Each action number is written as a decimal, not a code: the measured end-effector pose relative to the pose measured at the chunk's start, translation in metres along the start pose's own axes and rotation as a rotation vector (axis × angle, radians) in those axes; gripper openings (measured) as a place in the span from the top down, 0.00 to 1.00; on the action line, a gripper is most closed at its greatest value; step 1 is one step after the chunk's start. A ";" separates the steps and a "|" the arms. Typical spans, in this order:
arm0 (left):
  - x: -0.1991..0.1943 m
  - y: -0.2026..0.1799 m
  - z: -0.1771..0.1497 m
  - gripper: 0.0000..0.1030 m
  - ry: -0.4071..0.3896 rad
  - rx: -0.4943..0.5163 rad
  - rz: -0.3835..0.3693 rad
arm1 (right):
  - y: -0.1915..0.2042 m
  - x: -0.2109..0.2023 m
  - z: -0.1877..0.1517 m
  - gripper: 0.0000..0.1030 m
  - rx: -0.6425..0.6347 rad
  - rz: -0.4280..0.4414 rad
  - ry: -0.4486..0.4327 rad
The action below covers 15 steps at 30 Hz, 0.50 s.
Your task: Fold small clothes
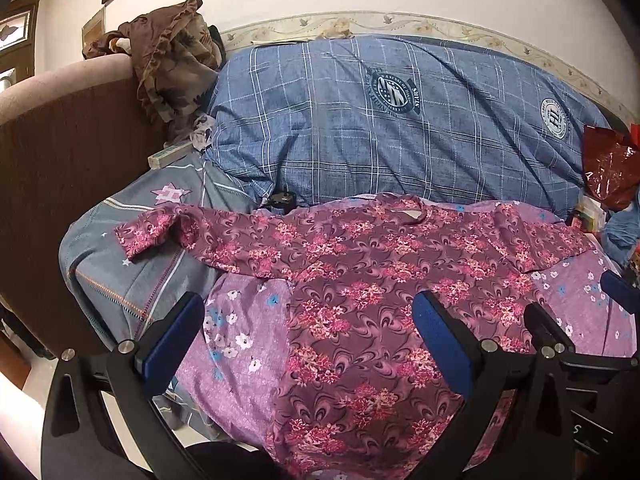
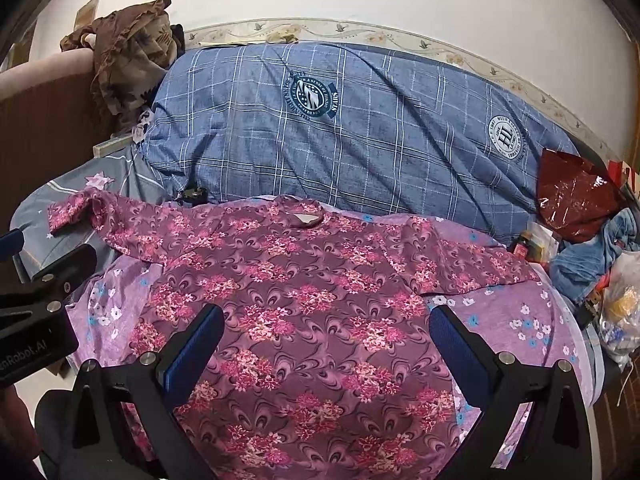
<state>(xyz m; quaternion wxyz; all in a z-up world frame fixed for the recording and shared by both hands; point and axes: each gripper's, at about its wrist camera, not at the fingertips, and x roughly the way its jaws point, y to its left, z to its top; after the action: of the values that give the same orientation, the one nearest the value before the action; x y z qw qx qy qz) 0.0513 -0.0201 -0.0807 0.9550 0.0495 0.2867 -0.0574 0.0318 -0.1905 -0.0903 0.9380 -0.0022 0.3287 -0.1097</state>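
A floral long-sleeved top (image 1: 360, 280) lies spread flat, front up, on the purple flowered bedsheet (image 1: 240, 320), collar toward the far blue plaid duvet (image 1: 400, 120). Both sleeves are stretched out sideways, a layout that suits folding them inward. The left hand-held gripper (image 1: 308, 328) and right hand-held gripper (image 2: 328, 340) hover over the near hem, jaws spread wide and holding nothing. The hem itself is cut off below both views. The left cuff drapes onto a grey pillow (image 1: 120, 272).
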 end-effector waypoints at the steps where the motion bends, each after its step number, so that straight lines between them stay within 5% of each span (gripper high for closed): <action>1: 0.000 0.001 0.000 0.00 0.002 -0.001 -0.001 | 0.001 -0.001 0.000 0.00 -0.004 0.000 -0.001; 15: 0.019 -0.006 -0.004 0.00 0.031 0.018 0.005 | 0.002 0.005 0.003 0.00 -0.012 0.001 0.000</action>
<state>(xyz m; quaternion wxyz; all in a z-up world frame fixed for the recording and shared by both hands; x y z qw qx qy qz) 0.0641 -0.0271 -0.0944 0.9502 0.0594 0.3006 -0.0568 0.0376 -0.1894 -0.0916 0.9381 -0.0076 0.3293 -0.1075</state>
